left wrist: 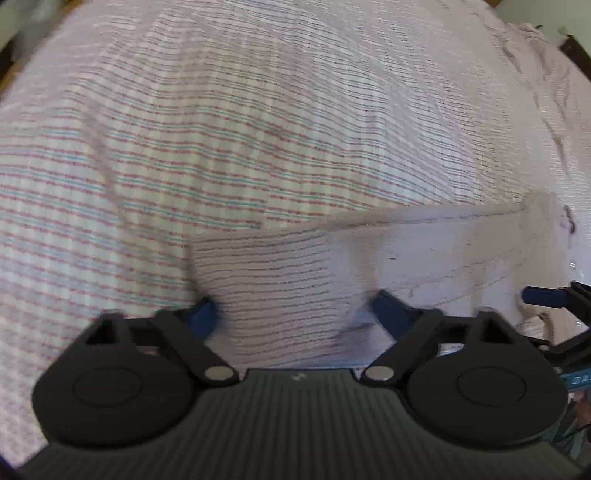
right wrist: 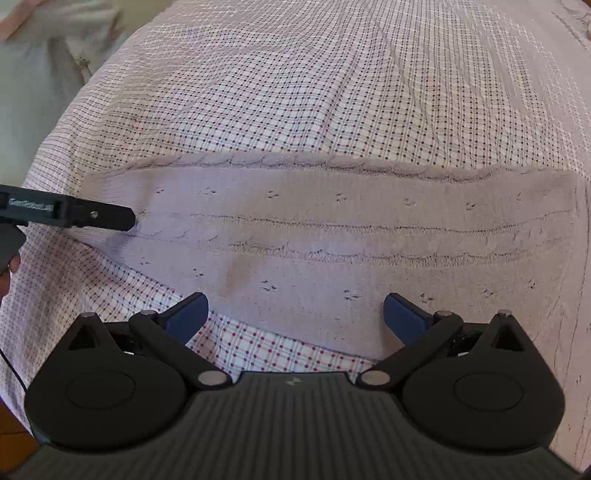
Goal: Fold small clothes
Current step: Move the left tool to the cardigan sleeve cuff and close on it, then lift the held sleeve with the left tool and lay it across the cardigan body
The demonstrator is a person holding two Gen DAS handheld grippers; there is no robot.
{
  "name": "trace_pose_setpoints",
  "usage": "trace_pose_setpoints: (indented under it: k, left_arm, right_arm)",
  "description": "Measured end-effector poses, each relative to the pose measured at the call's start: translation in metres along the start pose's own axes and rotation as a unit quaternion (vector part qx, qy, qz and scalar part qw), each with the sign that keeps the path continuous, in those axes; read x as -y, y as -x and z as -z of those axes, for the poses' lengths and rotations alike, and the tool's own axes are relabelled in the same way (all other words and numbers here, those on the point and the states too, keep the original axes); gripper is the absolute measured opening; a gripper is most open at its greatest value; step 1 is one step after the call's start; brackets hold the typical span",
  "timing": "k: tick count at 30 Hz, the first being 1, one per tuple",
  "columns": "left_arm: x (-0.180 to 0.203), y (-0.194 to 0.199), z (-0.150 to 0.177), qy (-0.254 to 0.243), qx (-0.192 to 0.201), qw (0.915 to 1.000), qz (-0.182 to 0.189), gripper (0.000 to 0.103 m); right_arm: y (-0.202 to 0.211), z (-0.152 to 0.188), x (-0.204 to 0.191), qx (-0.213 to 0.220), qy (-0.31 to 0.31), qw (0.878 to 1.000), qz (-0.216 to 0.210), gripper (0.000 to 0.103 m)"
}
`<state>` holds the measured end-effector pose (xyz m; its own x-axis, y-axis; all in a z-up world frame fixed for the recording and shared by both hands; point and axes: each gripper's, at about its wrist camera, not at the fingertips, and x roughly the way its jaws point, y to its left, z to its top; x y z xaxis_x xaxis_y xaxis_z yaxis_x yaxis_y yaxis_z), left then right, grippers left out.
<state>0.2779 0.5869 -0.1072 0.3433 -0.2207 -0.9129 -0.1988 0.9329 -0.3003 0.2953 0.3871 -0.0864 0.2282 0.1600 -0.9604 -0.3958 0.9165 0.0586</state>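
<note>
A pale lilac knitted garment [right wrist: 332, 236] lies as a long folded band across the checked sheet [right wrist: 295, 92]. My right gripper [right wrist: 295, 317] hangs open over the band's near edge, its blue pads apart and nothing pinched. In the right wrist view my left gripper [right wrist: 127, 219] comes in from the left, its tip at the band's left end. The left wrist view is blurred. There my left gripper [left wrist: 297, 315] points down with the garment's ribbed end [left wrist: 273, 288] between its parted fingers; no pinch shows. The right gripper's finger [left wrist: 543, 295] shows at the right edge.
The sheet covers a bed whose left edge [right wrist: 37, 177] drops away to a pale wall and a strip of wooden floor [right wrist: 14, 435]. A crumpled pale cloth [left wrist: 528, 31] lies at the far right. A hand [right wrist: 7, 266] shows at the left edge.
</note>
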Motion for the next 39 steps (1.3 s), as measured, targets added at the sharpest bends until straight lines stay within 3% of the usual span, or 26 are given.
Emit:
trace_pose_setpoints:
  k: [1,3,6,9,12,19,29,39]
  left_arm:
    - [-0.002,0.003,0.0,0.007,0.002,1.0,-0.006,0.067]
    - [-0.008,0.009,0.0,0.025,0.005,0.9995,-0.018,0.04]
    - [-0.009,0.015,0.002,0.03,0.004,0.9993,-0.024,0.019]
    - [-0.003,0.023,0.007,0.022,0.0,0.9992,-0.034,0.013]
    - [0.016,0.024,0.013,-0.001,-0.022,0.9983,-0.054,0.012]
    - [0.067,0.028,0.012,-0.018,-0.025,0.9954,-0.091,0.012]
    - [0.155,0.037,0.013,-0.062,-0.012,0.994,-0.089,0.013]
    - [0.22,0.053,0.013,-0.104,-0.01,0.9904,-0.091,0.013]
  right_arm:
    - [0.002,0.0,0.001,0.004,0.0,1.0,-0.003,0.103]
    - [0.008,0.003,0.003,0.016,0.002,1.0,-0.008,0.103]
    - [0.017,0.006,0.002,0.023,0.014,0.999,-0.018,0.103]
    - [0.026,0.007,0.002,0.03,0.016,0.999,-0.027,0.103]
    - [0.034,0.006,0.005,0.037,0.009,0.999,-0.025,0.103]
    - [0.048,0.004,0.014,0.038,0.002,0.999,-0.017,0.103]
    - [0.078,0.01,0.045,0.039,-0.031,0.998,-0.038,0.103]
    - [0.12,0.026,0.083,0.061,-0.046,0.995,-0.061,0.103]
